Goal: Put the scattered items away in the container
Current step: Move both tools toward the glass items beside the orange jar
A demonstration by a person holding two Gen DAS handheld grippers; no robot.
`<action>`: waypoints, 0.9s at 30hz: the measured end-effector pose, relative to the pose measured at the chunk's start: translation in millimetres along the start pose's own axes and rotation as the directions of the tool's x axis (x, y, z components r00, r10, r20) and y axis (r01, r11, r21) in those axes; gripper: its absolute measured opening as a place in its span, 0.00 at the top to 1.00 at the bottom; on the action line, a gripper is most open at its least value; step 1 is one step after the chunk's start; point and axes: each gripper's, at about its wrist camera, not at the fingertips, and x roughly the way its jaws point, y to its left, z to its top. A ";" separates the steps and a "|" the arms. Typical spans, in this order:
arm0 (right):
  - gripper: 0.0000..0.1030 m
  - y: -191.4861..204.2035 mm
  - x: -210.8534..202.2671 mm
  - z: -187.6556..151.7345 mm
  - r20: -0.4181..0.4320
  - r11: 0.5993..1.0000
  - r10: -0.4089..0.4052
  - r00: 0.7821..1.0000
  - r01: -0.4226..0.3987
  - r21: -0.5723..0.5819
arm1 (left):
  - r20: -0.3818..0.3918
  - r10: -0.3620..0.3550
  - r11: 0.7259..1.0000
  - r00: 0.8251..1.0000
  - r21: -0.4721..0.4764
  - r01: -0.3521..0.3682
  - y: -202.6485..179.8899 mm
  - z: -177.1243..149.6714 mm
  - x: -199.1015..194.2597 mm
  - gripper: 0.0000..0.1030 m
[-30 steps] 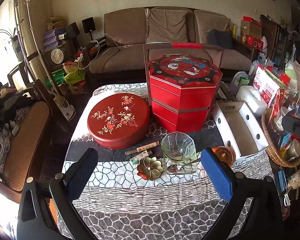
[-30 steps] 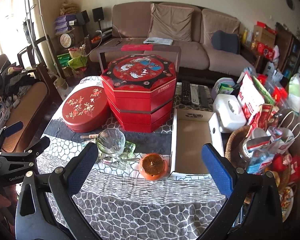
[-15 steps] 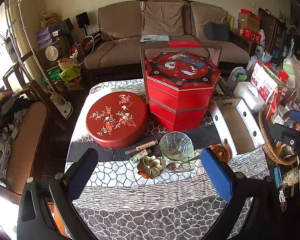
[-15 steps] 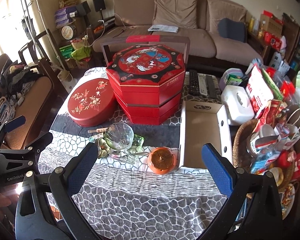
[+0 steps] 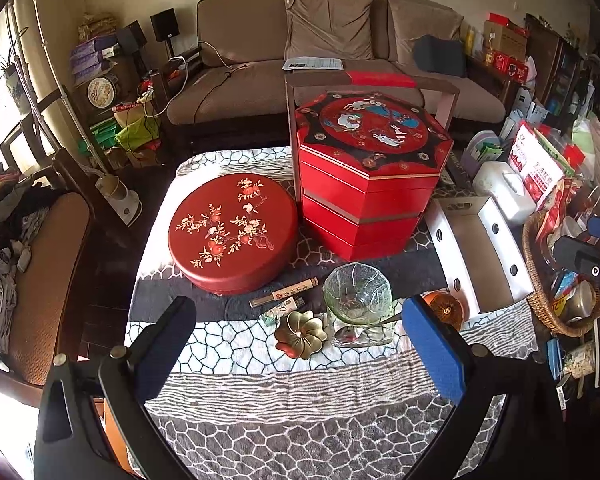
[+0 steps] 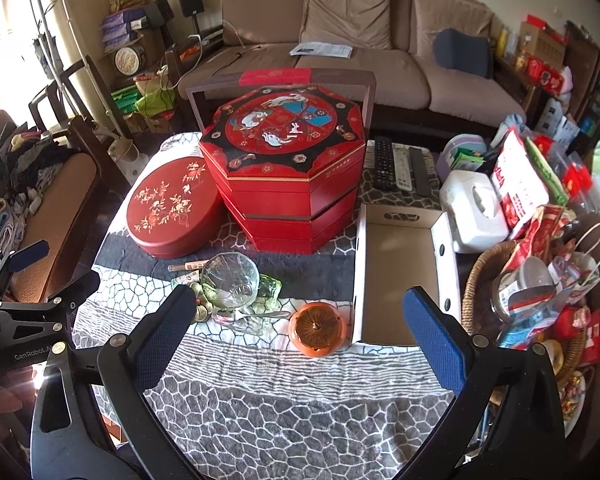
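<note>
**Left wrist view: both grippers lowered toward the clutter, nothing yet lifted**

Change noted: over the last second both cameras have dipped and closed in, so the desk (image 5: 300, 396) fills more of each frame and the sofa has slid upward. Judged meaning: approach phase only; no item has been moved.

Left gripper (image 5: 300, 344): fingers spread wide, empty, hovering short of the brass flower dish (image 5: 300, 334). Right gripper (image 6: 300, 340): fingers also wide, empty, framing the orange round dish (image 6: 317, 328).

Scattered items lie in a cluster in front of the red octagonal tiered box (image 5: 370, 176): green glass bowl (image 5: 358, 300), a spoon (image 6: 256, 315) under it, and two incense tubes (image 5: 284, 297). The upper tube's long axis runs low-left to high-right, its far end pointing toward the octagonal box.

Container: white cardboard tray (image 6: 400, 276), empty, just right of the orange dish, long axis running away from the camera.
</note>
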 end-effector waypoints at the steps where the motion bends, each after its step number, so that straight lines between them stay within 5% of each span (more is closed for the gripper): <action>1: 0.00 -0.7 3.7 -2.6 -0.007 1.000 -0.001 1.000 0.001 -0.001 | -0.004 0.005 1.000 1.000 0.002 -0.005 -0.1 -2.1 3.1 0.00; 21: 0.00 -13.0 110.4 -86.4 -0.152 0.993 0.112 0.982 -0.105 0.055 | -0.119 -0.052 0.999 0.992 0.000 0.053 13.5 -92.6 95.2 0.00; 27: 0.06 -21.8 134.4 -106.8 -0.116 0.985 0.159 0.981 -0.148 0.093 | -0.119 -0.088 0.996 0.989 -0.039 0.083 17.8 -112.4 116.8 0.00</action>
